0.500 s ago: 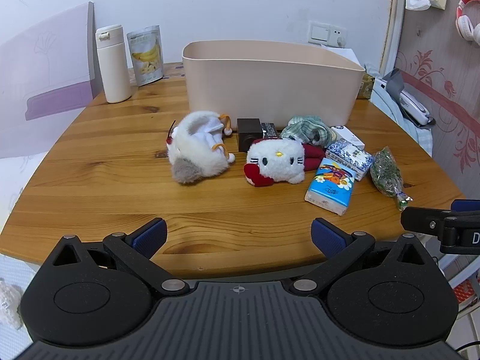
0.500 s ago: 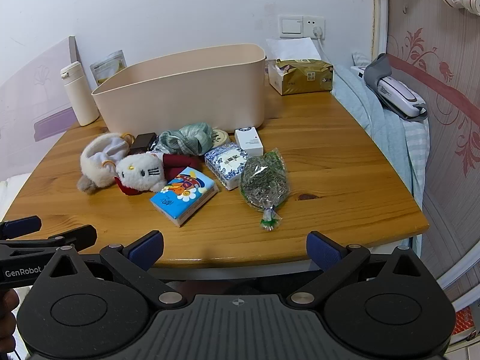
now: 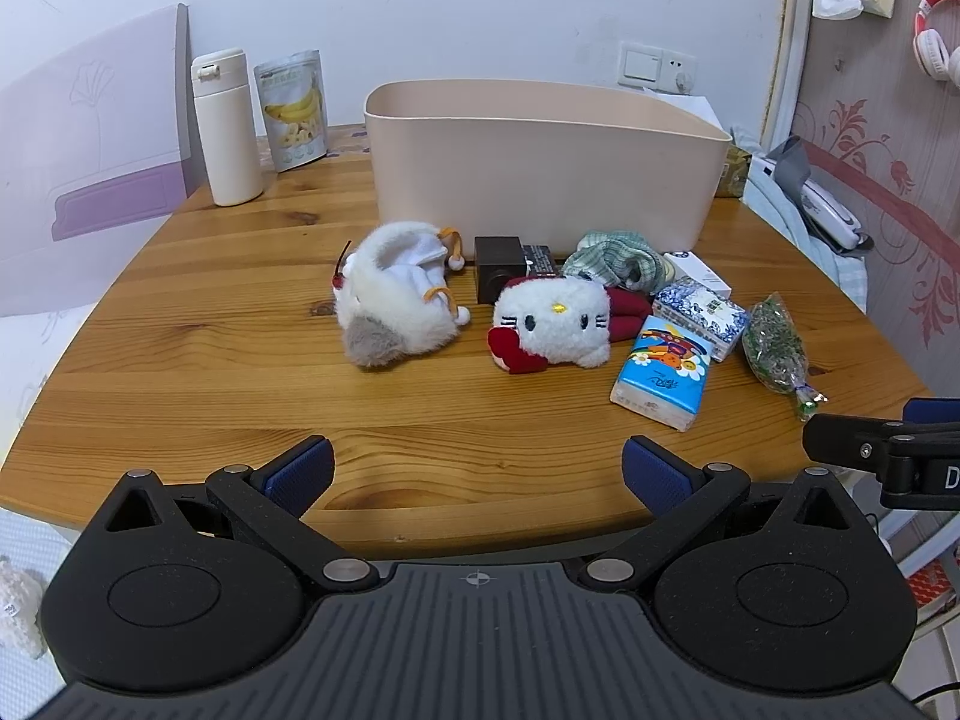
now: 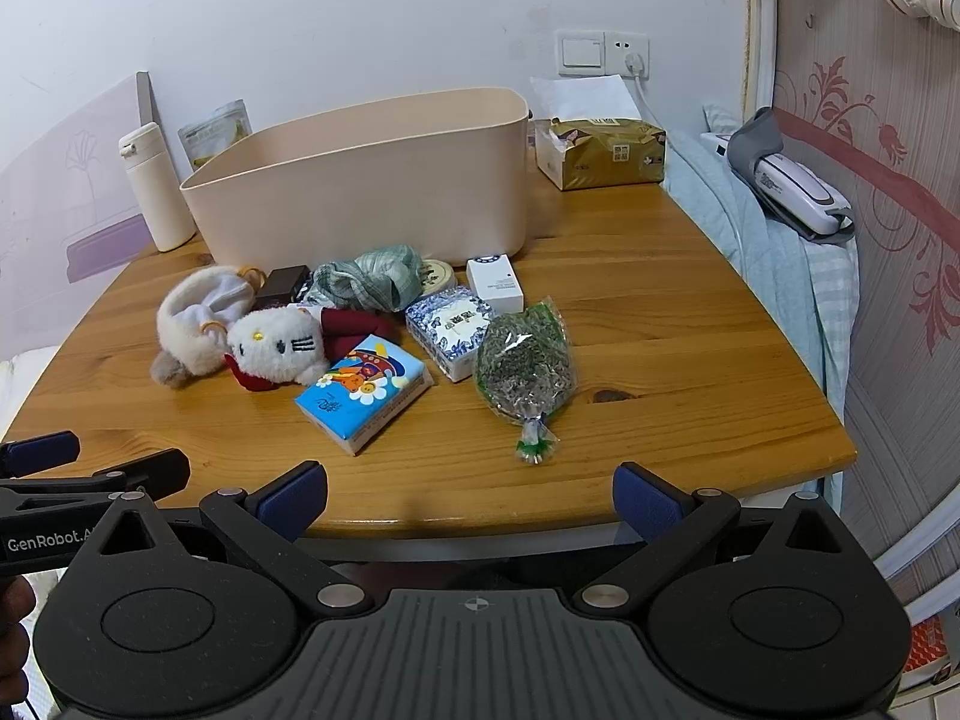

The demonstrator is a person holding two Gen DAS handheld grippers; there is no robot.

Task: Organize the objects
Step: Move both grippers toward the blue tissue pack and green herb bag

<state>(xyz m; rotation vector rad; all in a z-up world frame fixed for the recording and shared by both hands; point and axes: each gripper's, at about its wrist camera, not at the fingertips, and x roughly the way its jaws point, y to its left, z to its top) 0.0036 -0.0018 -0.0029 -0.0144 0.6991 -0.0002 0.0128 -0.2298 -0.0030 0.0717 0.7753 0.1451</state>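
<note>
Left gripper (image 3: 477, 468) spread wide, empty, at near table (image 3: 210, 324) edge. Right gripper (image 4: 470, 495) likewise wide apart, empty, at same edge, right of left one. Beige bin (image 3: 540, 174) stands at back of table. Clutter in front of bin: white plush pouch (image 3: 396, 306), cat plush (image 3: 555, 321), dark box (image 3: 499, 267), green cloth (image 3: 618, 258), blue tissue pack (image 3: 663, 378), patterned pack (image 3: 699, 312), white box (image 4: 495, 283), herb bag (image 4: 525, 363). Thermos (image 3: 225, 129) and banana snack bag (image 3: 293, 108) left of bin.
</note>
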